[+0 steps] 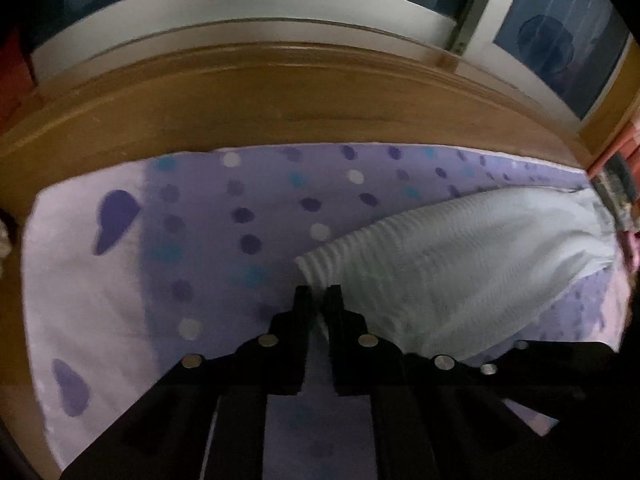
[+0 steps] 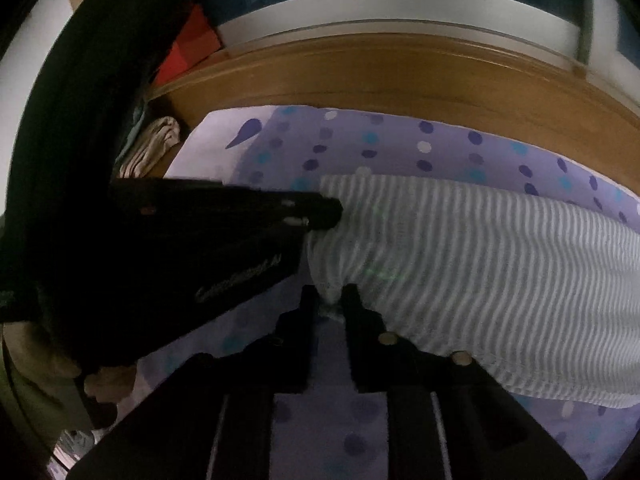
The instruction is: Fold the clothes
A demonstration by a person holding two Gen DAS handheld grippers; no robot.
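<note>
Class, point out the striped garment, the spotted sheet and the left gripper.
striped garment (image 2: 480,264), right wrist view, its striped middle.
spotted sheet (image 1: 240,208), left wrist view, bare dotted area.
left gripper (image 1: 318,294), left wrist view, between its fingers.

Striped garment (image 2: 480,264): soft knit cloth, pale grey-and-white ribbing, matt, lightly rumpled. Dotted sheet (image 1: 248,208): smooth woven cloth, lilac with printed dots and drops, matt, lying flat. Wooden bed frame (image 1: 280,96): brown wood, smooth, faint satin sheen along the moulded edge. Left claw (image 1: 318,294) and right claw (image 2: 330,294): black matt plastic, set with small round bright-metal fasteners. Crumpled beige cloth (image 2: 156,140) beside the sheet: soft, dull.
</note>
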